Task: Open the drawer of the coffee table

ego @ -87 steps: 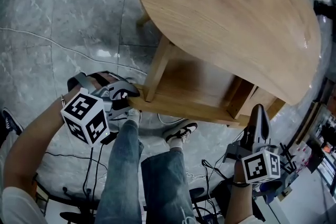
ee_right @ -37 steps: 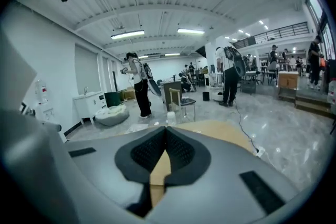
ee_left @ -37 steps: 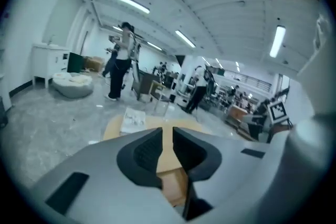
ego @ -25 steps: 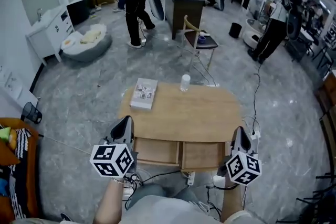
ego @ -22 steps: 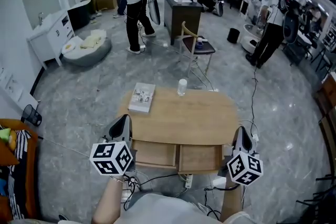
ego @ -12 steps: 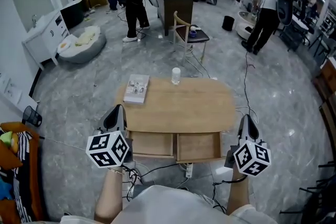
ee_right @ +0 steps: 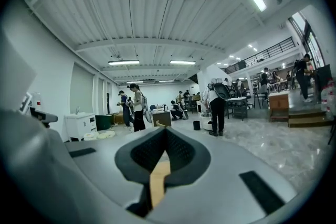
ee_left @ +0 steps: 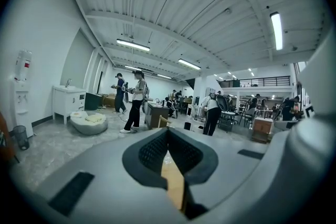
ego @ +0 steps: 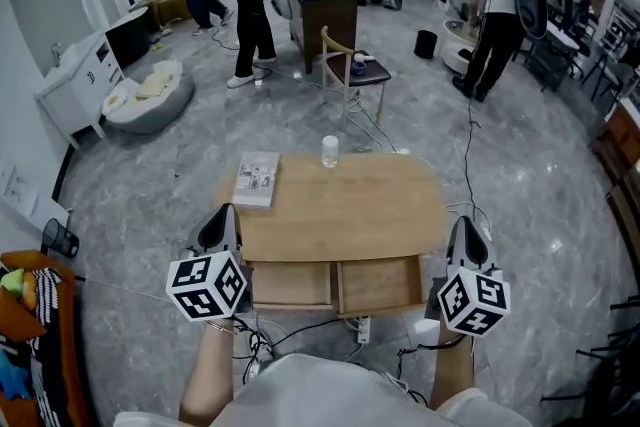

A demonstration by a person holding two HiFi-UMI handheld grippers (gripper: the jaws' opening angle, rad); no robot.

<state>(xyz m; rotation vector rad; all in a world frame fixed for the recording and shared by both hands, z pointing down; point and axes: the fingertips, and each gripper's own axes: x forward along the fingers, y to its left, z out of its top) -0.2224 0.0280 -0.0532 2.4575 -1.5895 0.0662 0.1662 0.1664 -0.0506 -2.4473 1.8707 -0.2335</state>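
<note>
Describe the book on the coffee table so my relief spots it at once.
Find the wooden coffee table in mid-floor. At its far left corner lies the book: flat, pale and rectangular, unlike the upright clear container nearby on the far edge.

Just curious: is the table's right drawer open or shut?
Open: the drawer sticks out from under the tabletop, its inside showing.

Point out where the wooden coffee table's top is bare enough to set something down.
Bare: the whole right half and the near strip of the oval wooden table top, right of the clear cup. Crowded: the far-left corner, where the pale book lies.
</note>
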